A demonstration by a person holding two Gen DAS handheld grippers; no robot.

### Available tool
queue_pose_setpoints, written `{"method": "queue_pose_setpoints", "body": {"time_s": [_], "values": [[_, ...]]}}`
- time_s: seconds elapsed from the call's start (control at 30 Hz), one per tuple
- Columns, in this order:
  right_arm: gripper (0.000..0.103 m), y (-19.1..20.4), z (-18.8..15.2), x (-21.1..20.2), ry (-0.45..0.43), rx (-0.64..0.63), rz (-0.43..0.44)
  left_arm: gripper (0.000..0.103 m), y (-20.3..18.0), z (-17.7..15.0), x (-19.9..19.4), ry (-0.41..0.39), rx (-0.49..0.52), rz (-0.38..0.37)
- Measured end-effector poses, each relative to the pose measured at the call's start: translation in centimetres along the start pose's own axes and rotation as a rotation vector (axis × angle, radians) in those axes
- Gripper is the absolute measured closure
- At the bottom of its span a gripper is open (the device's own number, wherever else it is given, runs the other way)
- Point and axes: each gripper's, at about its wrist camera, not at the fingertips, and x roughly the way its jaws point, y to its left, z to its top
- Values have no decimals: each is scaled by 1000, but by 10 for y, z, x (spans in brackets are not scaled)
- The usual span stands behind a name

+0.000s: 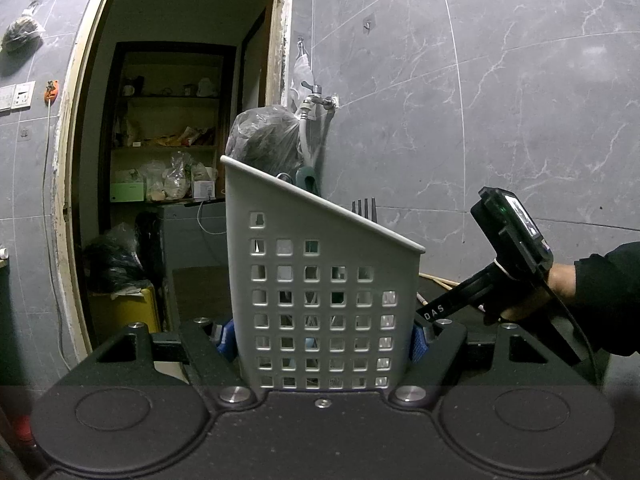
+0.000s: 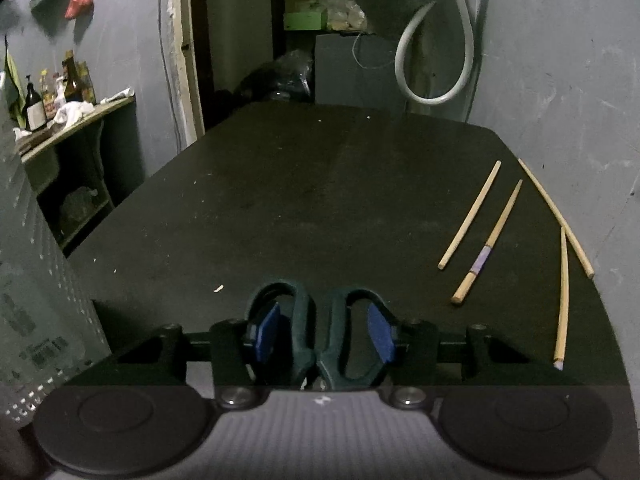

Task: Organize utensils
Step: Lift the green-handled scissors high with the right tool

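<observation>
1 pair of dark green scissors (image 2: pixel 318 332) is the thing in hand; it lies at the near edge of the black table (image 2: pixel 300 184), its 2 handle loops directly between the blue pads of the right gripper (image 2: pixel 324 334). The pads stand at the outer sides of the loops, very near them, but I cannot tell if they already press on the handles. The left gripper (image 1: pixel 320 340) is closed on the grey perforated holder (image 1: pixel 320 280) and keeps it upright, with 1 pad on each side wall near the bottom. In the holder I see already the tines of a fork (image 1: pixel 364 208) and a teal handle (image 1: pixel 308 178), so some sorting seems done. I judge the step now is the pick of the scissors. The next move calls for a firm grip on both loops together, then a lift, a carry to the left and a lowering, blades first, over the low side of the holder's slanted rim. The loops are rounded and could slip or let the blades swing open. 4 wooden chopsticks (image 2: pixel 489 242) lie loose at the right side of the table, well apart from the scissors, and probably wait for their turn. A grey hose (image 2: pixel 464 52) hangs on the wall behind the table, out of the path. Between scissors and holder nothing stands in the way.
</observation>
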Motion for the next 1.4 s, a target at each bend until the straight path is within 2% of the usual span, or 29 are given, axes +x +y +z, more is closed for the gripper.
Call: {"method": "queue_pose_setpoints", "body": {"time_s": [0.1, 0.13, 0.17, 0.43, 0.7, 0.87, 1.1, 1.4], "values": [[52, -2, 0, 0, -4, -1, 4, 26, 0, 0, 0, -1, -1, 0], [63, -2, -1, 0, -8, -3, 4, 27, 0, 0, 0, 0, -1, 0], [69, -2, -1, 0, -11, -3, 8, 26, 0, 0, 0, -1, -1, 0], [69, 0, -1, -3, -19, 14, 8, 26, -1, -1, 0, 0, 0, -1], [70, -2, -1, -22, -108, 35, 26, 26, -2, 0, 0, -2, -1, -1], [70, -4, -4, -42, -214, 53, 42, 26, -2, 0, 0, -1, -1, -1], [70, -3, -14, -82, -421, 65, 56, 26, -2, 0, 0, -1, -1, 0], [70, 3, -29, -120, -662, 67, 24, 26, -1, 1, 1, -1, -1, 0]]}}
